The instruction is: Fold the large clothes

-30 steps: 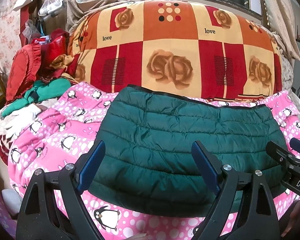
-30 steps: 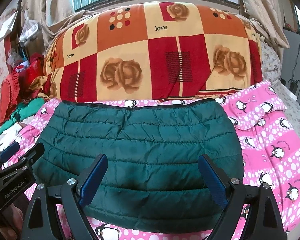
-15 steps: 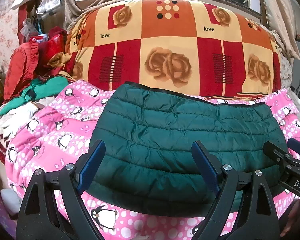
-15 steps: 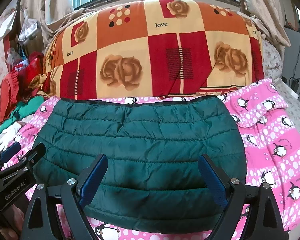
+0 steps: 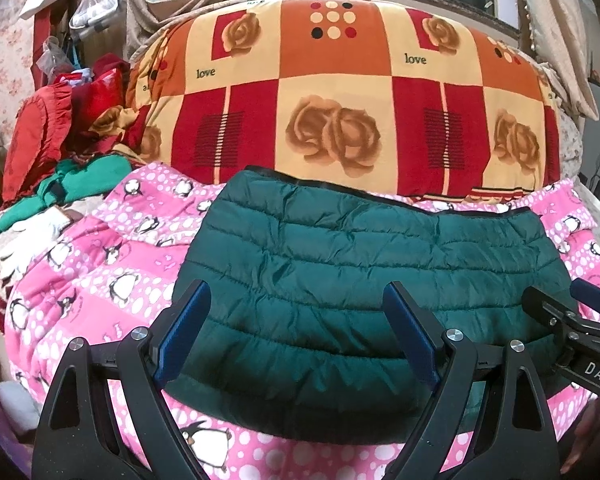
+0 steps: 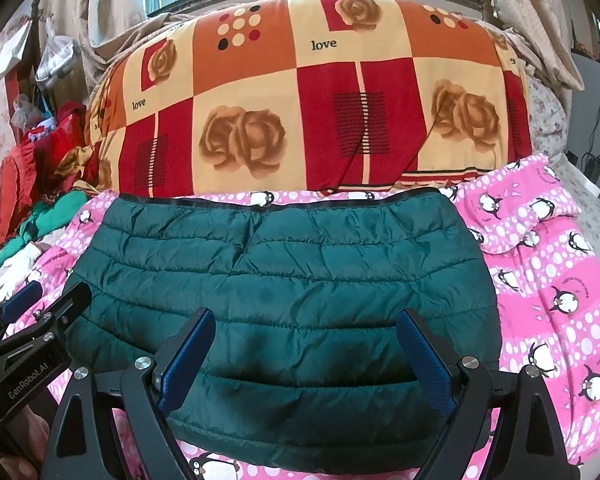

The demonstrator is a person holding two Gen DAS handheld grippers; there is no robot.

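Note:
A dark green quilted jacket (image 5: 340, 280) (image 6: 284, 288) lies folded into a wide flat bundle on the pink penguin blanket (image 5: 112, 280) (image 6: 560, 280). My left gripper (image 5: 296, 320) hovers open over the jacket's near left part, nothing between its blue pads. My right gripper (image 6: 306, 344) hangs open above the jacket's near edge, also empty. Each gripper shows at the edge of the other's view: the right one (image 5: 572, 320) at the jacket's right end, the left one (image 6: 40, 304) at its left end.
A big rolled quilt (image 5: 340, 92) with red, orange and cream rose squares lies right behind the jacket. Red and green clothes (image 5: 60, 152) pile up at the far left. Curtains and a window stand behind. Cables (image 6: 596, 160) lie at the far right.
Both views have shifted only slightly; the jacket sits a little lower and nearer in frame than a second ago. Both grippers stay open and empty.

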